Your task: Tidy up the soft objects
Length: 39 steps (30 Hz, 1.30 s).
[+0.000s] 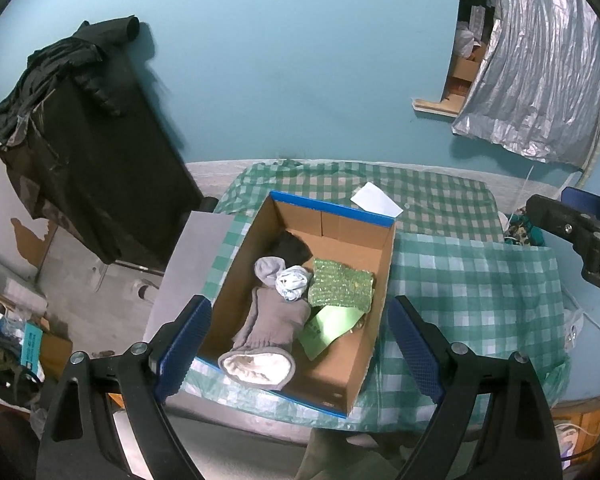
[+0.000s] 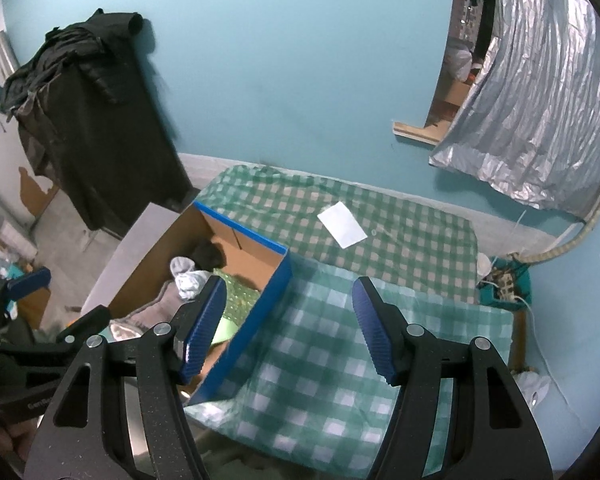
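Observation:
A cardboard box (image 1: 374,276) with blue outer walls sits on a green checked tablecloth (image 1: 472,280). In it lie a grey sock with white fleece lining (image 1: 266,336), a grey sock ball (image 1: 269,270), a pale blue-white cloth ball (image 1: 294,282), a green sponge cloth (image 1: 340,286), a green card (image 1: 328,326) and a dark item (image 1: 292,248). My left gripper (image 1: 300,354) is open and empty above the box's near end. My right gripper (image 2: 290,326) is open and empty over the cloth beside the box's blue wall (image 2: 252,316).
A white paper (image 1: 376,199) lies on the cloth behind the box; it also shows in the right wrist view (image 2: 342,224). A dark cabinet draped with black clothes (image 1: 80,140) stands left. A silver curtain (image 1: 540,64) hangs at right. A teal basket (image 2: 504,284) sits at the table's right end.

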Motion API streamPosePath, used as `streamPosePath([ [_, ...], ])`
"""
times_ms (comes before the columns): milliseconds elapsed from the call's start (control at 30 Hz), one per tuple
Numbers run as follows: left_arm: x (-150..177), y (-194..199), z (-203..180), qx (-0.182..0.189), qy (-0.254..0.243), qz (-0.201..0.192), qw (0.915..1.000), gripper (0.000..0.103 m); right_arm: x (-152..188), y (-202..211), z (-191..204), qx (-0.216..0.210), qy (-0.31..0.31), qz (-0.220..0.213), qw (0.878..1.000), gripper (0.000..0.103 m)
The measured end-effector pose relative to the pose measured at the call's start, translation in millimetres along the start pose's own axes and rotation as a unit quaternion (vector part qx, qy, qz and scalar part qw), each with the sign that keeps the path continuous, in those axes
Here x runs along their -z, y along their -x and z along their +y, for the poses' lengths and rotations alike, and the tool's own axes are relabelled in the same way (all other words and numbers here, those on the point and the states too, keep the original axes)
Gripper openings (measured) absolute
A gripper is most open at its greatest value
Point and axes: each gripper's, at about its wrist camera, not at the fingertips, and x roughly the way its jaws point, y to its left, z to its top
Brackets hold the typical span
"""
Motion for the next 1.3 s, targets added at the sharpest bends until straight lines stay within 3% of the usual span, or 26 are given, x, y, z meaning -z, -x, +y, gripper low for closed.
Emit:
streamPosePath([
  [1300,-1.1,-2.4,-2.7,-0.002,-0.002,0.007,1.0000,0.091,2.9,0.4,-0.1,-0.005,-0.003,0.003,1.000,0.065],
])
